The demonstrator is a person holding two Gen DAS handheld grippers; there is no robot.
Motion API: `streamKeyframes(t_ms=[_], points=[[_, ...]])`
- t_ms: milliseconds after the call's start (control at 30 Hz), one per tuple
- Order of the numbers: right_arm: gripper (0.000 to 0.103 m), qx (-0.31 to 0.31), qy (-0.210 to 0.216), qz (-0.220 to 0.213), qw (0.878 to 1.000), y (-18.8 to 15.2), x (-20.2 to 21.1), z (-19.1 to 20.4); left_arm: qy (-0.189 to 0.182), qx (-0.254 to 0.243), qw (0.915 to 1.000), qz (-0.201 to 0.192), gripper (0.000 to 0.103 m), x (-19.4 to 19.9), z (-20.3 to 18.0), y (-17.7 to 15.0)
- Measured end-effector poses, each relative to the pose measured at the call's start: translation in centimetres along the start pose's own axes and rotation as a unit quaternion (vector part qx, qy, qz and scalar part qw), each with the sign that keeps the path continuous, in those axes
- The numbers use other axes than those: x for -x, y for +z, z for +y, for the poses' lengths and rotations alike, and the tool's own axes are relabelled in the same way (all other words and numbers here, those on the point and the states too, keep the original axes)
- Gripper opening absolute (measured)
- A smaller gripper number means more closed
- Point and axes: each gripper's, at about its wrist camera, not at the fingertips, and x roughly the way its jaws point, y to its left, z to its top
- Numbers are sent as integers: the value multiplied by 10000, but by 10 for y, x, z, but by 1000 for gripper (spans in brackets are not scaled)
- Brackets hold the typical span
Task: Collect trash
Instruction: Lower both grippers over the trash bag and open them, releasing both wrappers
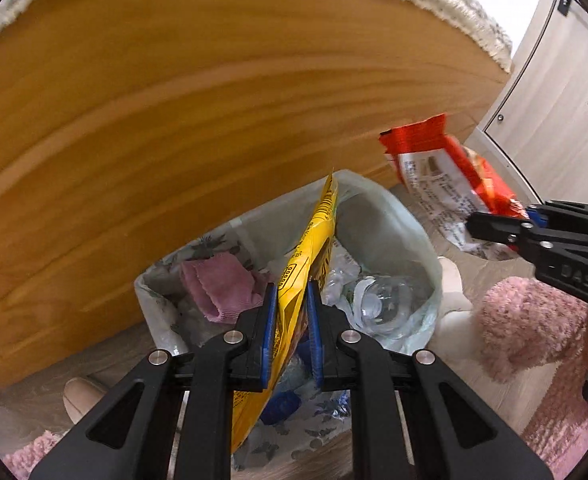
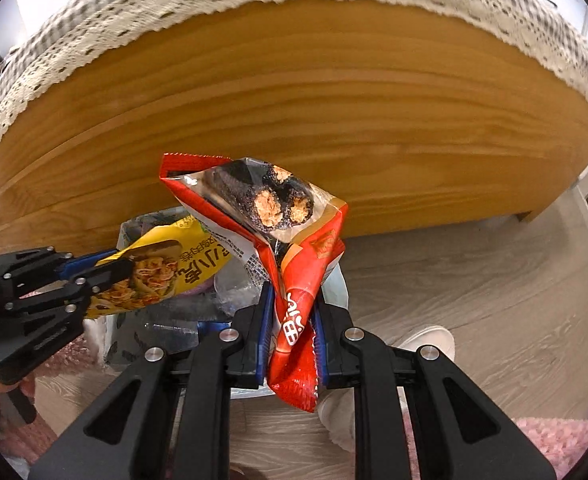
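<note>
Bin (image 1: 389,216) before wooden panel (image 1: 174,120), wrappers (image 1: 305,256) above bin

In front of me: a broad wooden bed side panel (image 2: 333,120), honey-coloured, grain running lengthwise. A cream lace-edged bedspread (image 2: 174,4) hangs over its top edge. Floor (image 2: 473,280) is pale grey wood-look planks. Pink shaggy rug (image 1: 565,432) at lower right. White cabinet doors (image 1: 553,120) with small knobs stand to the right. Light is bright and even.
</note>
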Motion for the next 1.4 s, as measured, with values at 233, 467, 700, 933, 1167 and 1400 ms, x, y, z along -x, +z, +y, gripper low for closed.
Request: streamKeyframes(t_ms=[233, 467, 700, 933, 1167, 1400], points=[[18, 10, 60, 120, 9999, 0, -9, 8, 123, -24, 9994, 327, 12, -29, 1, 1], [18, 99, 97, 254, 9996, 5, -15, 13, 122, 170, 9985, 513, 15, -37, 8, -2], [18, 132, 107, 309, 9994, 10, -21, 16, -23, 462, 9979, 444, 42, -24, 16, 2], [18, 84, 125, 389, 9991, 13, -28, 20, 43, 645, 9976, 238, 71, 0, 22, 2], [18, 220, 20, 467, 9987, 14, -31, 23, 253, 867, 9957, 196, 91, 10, 32, 1], [18, 309, -111, 665, 9972, 15, -49, 31, 370, 944, 9948, 97, 95, 18, 38, -1]])
